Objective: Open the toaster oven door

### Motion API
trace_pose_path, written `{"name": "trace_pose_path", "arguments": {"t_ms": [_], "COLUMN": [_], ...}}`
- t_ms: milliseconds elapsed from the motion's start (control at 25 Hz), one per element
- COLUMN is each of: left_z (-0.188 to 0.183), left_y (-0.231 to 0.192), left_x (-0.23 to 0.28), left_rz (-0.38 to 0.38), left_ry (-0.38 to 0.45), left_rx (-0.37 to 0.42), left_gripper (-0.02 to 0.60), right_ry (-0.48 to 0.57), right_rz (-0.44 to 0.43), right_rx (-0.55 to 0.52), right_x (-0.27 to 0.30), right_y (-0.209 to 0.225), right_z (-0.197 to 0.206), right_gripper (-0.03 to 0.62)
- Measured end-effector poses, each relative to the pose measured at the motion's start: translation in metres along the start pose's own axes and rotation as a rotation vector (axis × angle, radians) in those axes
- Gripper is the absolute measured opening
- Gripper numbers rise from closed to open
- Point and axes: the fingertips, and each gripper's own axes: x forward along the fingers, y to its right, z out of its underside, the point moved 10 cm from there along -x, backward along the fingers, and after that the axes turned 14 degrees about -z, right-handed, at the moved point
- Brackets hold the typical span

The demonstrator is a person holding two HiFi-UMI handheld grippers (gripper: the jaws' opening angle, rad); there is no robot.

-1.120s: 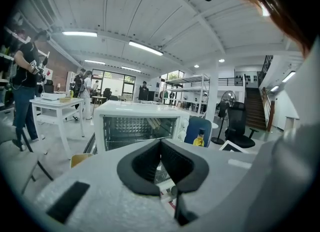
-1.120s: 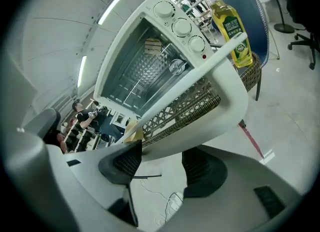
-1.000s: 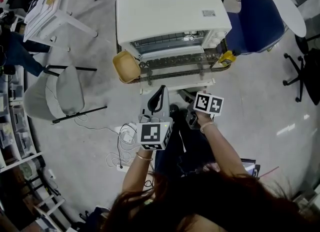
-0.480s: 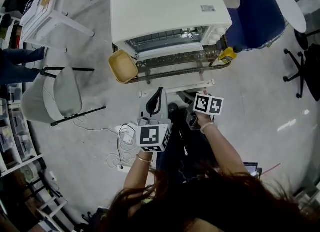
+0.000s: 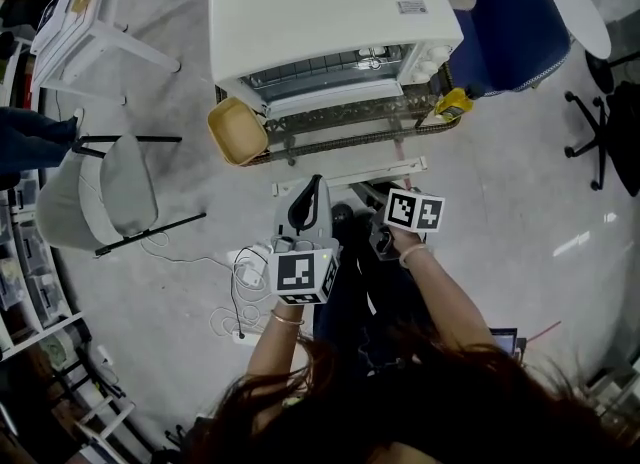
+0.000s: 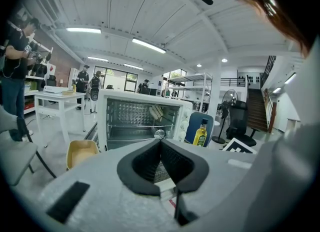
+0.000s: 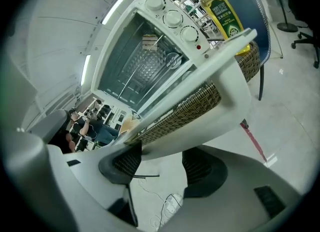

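Observation:
The white toaster oven (image 5: 330,22) stands on a wicker-topped table (image 5: 350,132). Its door looks lowered: in the left gripper view the oven cavity (image 6: 137,118) and wire rack show plainly, with a round shiny knob (image 6: 159,134) at the cavity's lower edge. My left gripper (image 5: 316,184) is held short of the table, in front of the oven. Its jaws meet in a V and are shut on nothing (image 6: 160,143). My right gripper (image 7: 162,168) sits lower and looks up past the table's edge at the oven (image 7: 145,61). It is open and empty. Its marker cube (image 5: 415,212) covers it in the head view.
A yellow tray (image 5: 237,130) sits at the table's left end and an oil bottle (image 5: 452,107) at its right. A blue chair (image 5: 510,27) stands right of the oven, a grey chair (image 5: 100,187) to the left. Cables (image 5: 245,272) lie on the floor. People stand in the background (image 6: 15,71).
The head view has drifted, so the oven sits a little higher and further left. Both grippers stay almost where they were. The person at the left edge has moved further out.

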Motion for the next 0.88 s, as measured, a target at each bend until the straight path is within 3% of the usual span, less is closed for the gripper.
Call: {"name": "trace_pose_path", "arguments": {"t_ms": [880], "left_z": [0.047], "left_y": [-0.010], "left_x": [0.013], "left_rz": [-0.016], "left_ry": [-0.006], "left_rx": [-0.029], "left_gripper": [0.015], "right_ry": [0.050], "right_rz": [-0.075], "right_rx": [-0.098], "right_x": [0.011], "right_y": [0.033], "right_z": [0.019], "right_gripper": [0.241]}}
